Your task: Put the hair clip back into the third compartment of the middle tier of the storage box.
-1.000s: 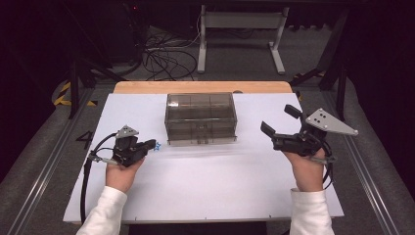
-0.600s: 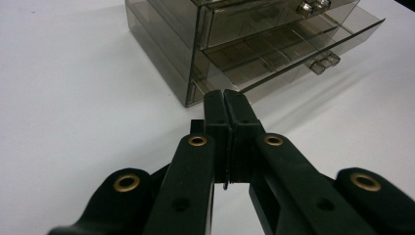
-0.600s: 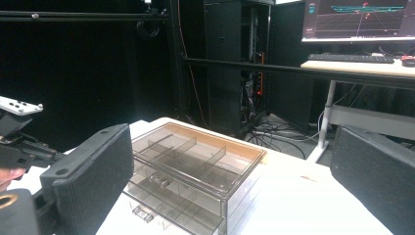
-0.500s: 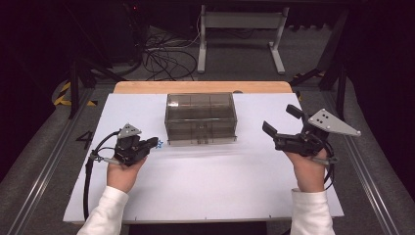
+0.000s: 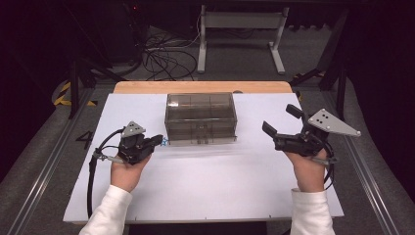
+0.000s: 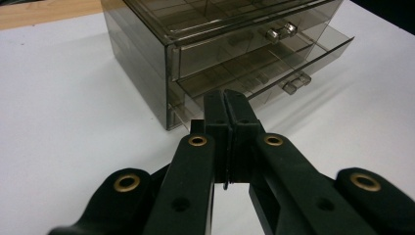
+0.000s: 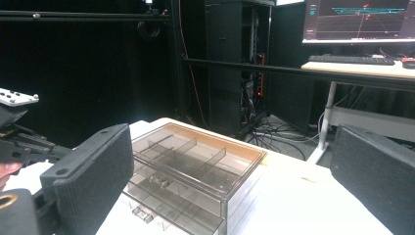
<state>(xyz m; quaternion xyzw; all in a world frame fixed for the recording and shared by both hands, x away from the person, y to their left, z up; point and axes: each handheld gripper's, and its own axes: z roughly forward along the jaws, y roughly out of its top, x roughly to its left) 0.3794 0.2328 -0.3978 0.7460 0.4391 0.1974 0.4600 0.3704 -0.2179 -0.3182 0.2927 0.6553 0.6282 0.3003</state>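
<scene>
A smoky see-through drawer box (image 5: 200,117) stands at the middle of the white table top (image 5: 195,181). It has two drawers, each with a clear knob, and the lower drawer (image 6: 274,73) sticks out a little. My left gripper (image 5: 157,140) lies low on the table, shut with nothing between the jaws. Its tips (image 6: 226,100) point at the box's front left corner, just short of it. My right gripper (image 5: 281,120) hovers to the right of the box, open wide and empty. In the right gripper view the box (image 7: 195,171) shows between its pads (image 7: 93,171).
A wooden strip (image 5: 200,87) runs along the table's far edge behind the box. Metal rails flank the table on both sides. Beyond it are floor cables (image 5: 166,58) and a desk frame (image 5: 240,29). A desk with a monitor (image 7: 362,19) stands farther off.
My left gripper has edged a little toward the box's front left corner, still shut. The right gripper has stayed where it was, open.
</scene>
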